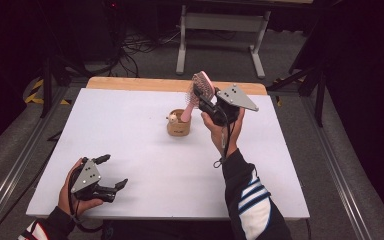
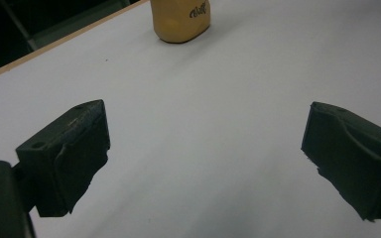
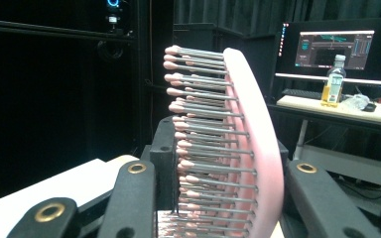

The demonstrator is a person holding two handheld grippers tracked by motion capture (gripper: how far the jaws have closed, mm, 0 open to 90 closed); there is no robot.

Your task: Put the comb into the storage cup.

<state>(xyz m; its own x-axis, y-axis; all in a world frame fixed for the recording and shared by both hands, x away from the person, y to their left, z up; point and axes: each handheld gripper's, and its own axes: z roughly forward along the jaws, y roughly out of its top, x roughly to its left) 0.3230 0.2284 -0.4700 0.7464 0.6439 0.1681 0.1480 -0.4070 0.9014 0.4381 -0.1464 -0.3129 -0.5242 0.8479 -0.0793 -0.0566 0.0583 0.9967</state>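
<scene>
The left gripper [image 1: 111, 172] was rested at the near left corner of the white table [image 1: 145, 165], jaws spread wide with nothing between them; it played no part in the grip and offered no support.

Farther in, the right gripper [image 1: 203, 100] was held above the table's middle, its jaws clamped on the head of the pink hairbrush [image 1: 201, 88]. In the right gripper view the pads were seen pressed against the bristle face on one side and the smooth back [image 3: 258, 134] on the other. The brush was tilted, its handle [image 1: 187, 113] reaching down into the tan holder [image 1: 178, 125], beside a small figure [image 1: 172, 118] at the holder's rim.

Three hazards were judged likely. The bristles could yield under the pad, so the brush might be allowed to pivot or slip. The handle could be caught on the rim, and the light holder tipped or dragged. The small figure could be knocked off by a sideways swing.
</scene>
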